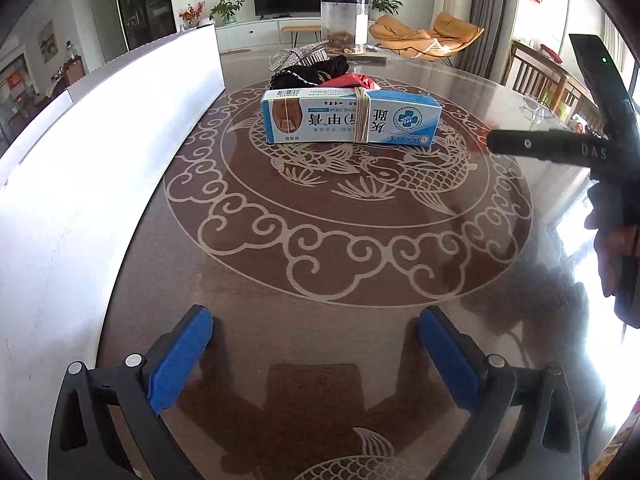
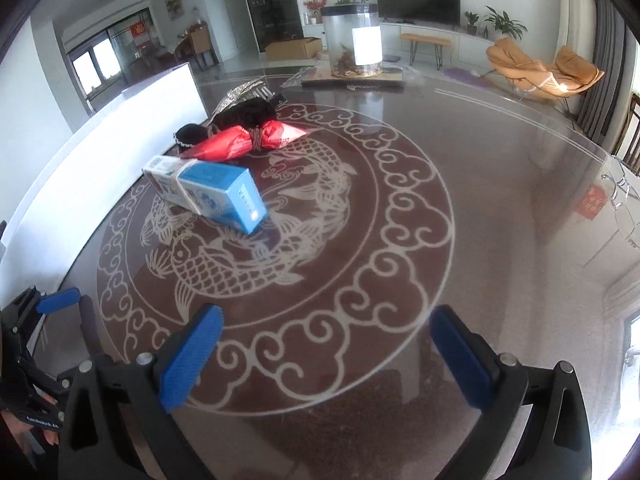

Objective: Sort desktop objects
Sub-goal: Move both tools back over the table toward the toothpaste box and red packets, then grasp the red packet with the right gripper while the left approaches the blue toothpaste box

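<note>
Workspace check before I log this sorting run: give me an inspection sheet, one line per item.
Surface: glossy round table with a carp pattern.
Job's things: blue-and-white box bound with string; red packet, black fabric bundle and glittery item behind it.
Clutter: clear jar at the far edge.
Grippers: left gripper and right gripper open, empty.
Cables: nothing seen.
Surroundings: white panel, TV, orange chairs.

Beyond the table: television (image 2: pixel 418 0), tan lounge chair (image 2: pixel 544 70), potted plants (image 1: pixel 226 9).
</note>
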`<state>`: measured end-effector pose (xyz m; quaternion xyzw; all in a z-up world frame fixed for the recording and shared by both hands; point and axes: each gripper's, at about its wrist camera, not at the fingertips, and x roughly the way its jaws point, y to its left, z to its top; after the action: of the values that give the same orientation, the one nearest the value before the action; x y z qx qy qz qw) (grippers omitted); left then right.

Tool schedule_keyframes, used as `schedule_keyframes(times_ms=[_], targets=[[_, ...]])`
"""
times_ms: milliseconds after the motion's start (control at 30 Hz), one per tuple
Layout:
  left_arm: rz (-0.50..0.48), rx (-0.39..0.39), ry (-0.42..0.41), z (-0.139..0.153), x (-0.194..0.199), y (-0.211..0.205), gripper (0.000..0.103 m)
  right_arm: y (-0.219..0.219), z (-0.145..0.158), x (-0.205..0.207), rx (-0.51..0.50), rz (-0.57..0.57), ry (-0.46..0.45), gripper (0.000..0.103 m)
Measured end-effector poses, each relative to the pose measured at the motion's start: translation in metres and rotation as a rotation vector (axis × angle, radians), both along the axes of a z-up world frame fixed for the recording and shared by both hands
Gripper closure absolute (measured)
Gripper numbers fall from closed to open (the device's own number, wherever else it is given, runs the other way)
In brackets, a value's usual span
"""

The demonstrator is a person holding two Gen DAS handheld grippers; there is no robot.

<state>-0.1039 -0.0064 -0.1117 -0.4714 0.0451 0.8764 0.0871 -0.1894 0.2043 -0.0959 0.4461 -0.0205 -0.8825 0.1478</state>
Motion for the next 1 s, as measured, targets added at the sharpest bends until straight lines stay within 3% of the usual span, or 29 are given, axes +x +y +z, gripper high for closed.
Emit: schedule_keyframes(times_ms=[167, 300, 433, 567, 700, 767, 933, 1000], targets=[[0.002, -0.001, 0.002, -0.001, -0.002, 0.002, 0.0, -0.004, 0.02, -0.064, -0.004, -0.069, 0.038, 0.0], [0.0, 0.0, 0.002, -0.001, -0.003, 0.003, 0.0, -0.026, 0.004, -0.097, 0.044, -0.032, -0.022, 0.0], [-0.002, 0.0, 0.003, -0.001, -0.004, 0.004, 0.0, -0.062, -0.015, -0.083, 0.053, 0.168, -0.052, 0.0], [-0.002, 0.002, 0.003, -0.001, -0.003, 0.004, 0.0, -0.093, -0.014, -0.044, -0.071, 0.459, -0.065, 0.002], [-0.001, 0.002, 0.003, -0.001, -0.003, 0.004, 0.0, -0.089, -0.006, -0.06, 0.015, 0.315, -0.018, 0.002], [-0.001, 0.002, 0.003, -0.001, -0.003, 0.004, 0.0, -0.084, -0.002, -0.081, -0.013, 0.24, -0.022, 0.002], [-0.001, 0.002, 0.003, -0.001, -0.003, 0.004, 0.0, -0.111, -0.004, -0.125, -0.027, 0.189, -0.074, 0.001], [-0.001, 0.002, 0.003, -0.001, -0.003, 0.004, 0.0, -0.127, -0.01, -0.13, 0.019, 0.198, -0.071, 0.001]])
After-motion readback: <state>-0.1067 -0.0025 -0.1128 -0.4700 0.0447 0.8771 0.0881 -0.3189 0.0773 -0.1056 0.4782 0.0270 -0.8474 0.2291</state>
